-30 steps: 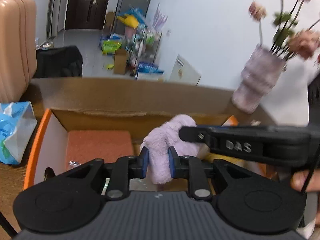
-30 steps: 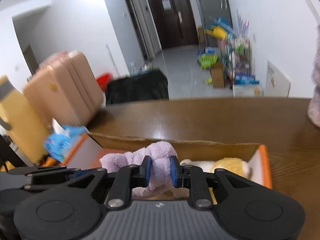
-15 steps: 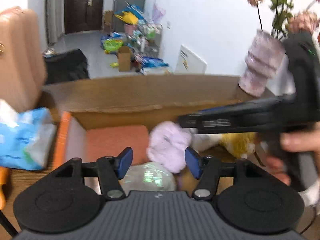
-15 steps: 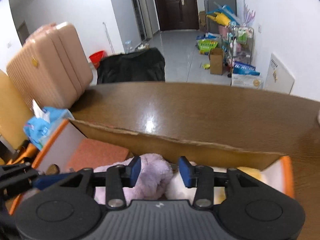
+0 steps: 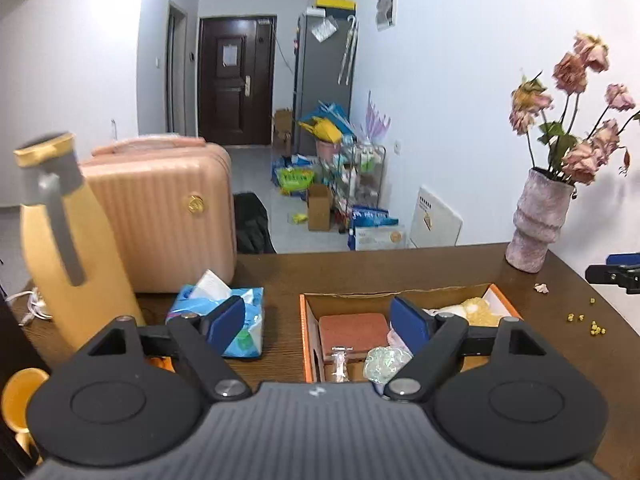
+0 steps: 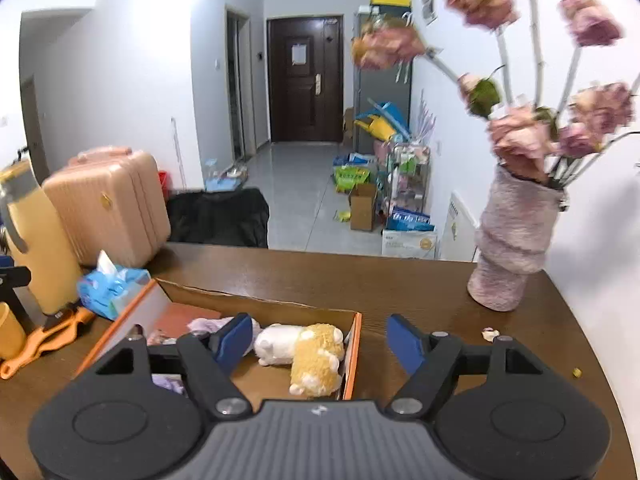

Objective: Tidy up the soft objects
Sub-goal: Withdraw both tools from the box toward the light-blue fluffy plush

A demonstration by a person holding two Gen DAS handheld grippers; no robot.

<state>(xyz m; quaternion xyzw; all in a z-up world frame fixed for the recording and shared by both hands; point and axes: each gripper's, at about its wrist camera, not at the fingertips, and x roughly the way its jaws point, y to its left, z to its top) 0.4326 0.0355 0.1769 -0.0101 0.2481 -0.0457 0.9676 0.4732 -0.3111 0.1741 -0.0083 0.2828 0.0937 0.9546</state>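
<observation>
I read both grippers as released and clear of the box [image 6: 352,344]. The left gripper [image 5: 318,322] has its pads spread wide, having just been opening, with nothing between them; the right gripper [image 6: 320,342] is likewise spread, also just opened, and only the box's contents show through the gap below and beyond it, untouched. The soft objects lie in the orange-edged box on the table [image 6: 400,280]: a lilac plush [image 6: 208,325] toward the box's left half and a white-and-tan plush [image 6: 308,354] at its right end, against the orange wall. From the right gripper, the white-and-tan plush sits below and ahead, slightly left of the mid-line, its long axis running diagonally from far-left to near-right. I judge the right gripper the nearer to it; the left gripper is offset to the left, with its right pad over the box and its left pad over the tissue pack [image 5: 224,320]. In the left view the lilac plush is almost wholly hidden behind the right finger, and a crinkled clear item [image 5: 386,362] beside it is too indistinct to identify. The near wall of the box is cut off by both gripper bodies.
</observation>
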